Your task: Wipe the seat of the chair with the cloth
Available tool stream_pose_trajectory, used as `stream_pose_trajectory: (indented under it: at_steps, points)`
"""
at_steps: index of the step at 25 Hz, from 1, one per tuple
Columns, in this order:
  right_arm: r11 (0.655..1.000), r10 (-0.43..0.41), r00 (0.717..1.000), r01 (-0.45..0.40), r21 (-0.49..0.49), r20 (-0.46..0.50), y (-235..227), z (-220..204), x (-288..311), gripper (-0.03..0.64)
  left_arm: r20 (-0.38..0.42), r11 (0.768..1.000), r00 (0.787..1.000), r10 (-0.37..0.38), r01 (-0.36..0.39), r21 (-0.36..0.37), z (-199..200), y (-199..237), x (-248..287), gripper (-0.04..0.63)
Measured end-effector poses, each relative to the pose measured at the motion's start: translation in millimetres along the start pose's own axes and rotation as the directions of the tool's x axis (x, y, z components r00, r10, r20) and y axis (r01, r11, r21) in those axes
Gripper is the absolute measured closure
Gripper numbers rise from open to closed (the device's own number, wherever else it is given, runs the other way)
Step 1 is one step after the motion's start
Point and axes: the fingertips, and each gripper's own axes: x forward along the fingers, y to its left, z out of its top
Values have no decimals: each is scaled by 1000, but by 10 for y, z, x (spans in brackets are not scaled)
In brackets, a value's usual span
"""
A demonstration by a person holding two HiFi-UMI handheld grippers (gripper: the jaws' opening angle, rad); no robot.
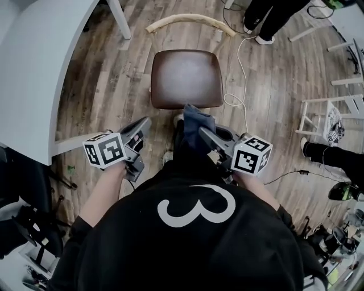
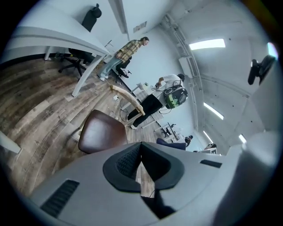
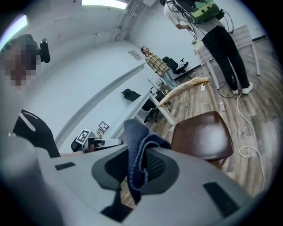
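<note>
A dark blue cloth point(image 1: 198, 120), soft and bunched into folds, is pinched between the closed jaws of the right claw point(image 1: 203, 134), held at the near edge of the chair seat point(image 1: 186, 77); whether the fabric touches the seat cannot be told; the seat is a rounded square of smooth, glossy brown upholstery, catching a pale sheen at its middle, with a curved pale wooden backrest point(image 1: 190, 21) at its far side; the left claw point(image 1: 145, 124) hangs to the left of the cloth, its ribbed black pads brought together at the tips with nothing between them; both claws are grey moulded plastic, each carrying a cube of black-and-white square markers; the floor point(image 1: 108, 79) is grey-brown wood-grain planking, crossed by a thin white cable point(image 1: 242, 68) to the right of the seat; a white table point(image 1: 34, 74) with a rounded edge fills the left side; at the far right a standing person point(image 1: 273, 17) is cut off above the legs by the frame's edge; the chair's legs are hidden beneath the seat, and the wearer's black shirt point(image 1: 193, 238), marked with a white 3, blocks the near floor
</note>
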Motion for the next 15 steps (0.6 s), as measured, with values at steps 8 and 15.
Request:
stream_pose_trajectory:
  at_steps: [8,15]
  points:
    - [1000,-4,998,5,20,-63,-617,323,462,561,30,991,996,82,-79,-110,340,439,343,583]
    - [1000,-6,987,11,26,-161,-1117,483,950,561,-59,977,982,177,-182,-112,372,877,787,583]
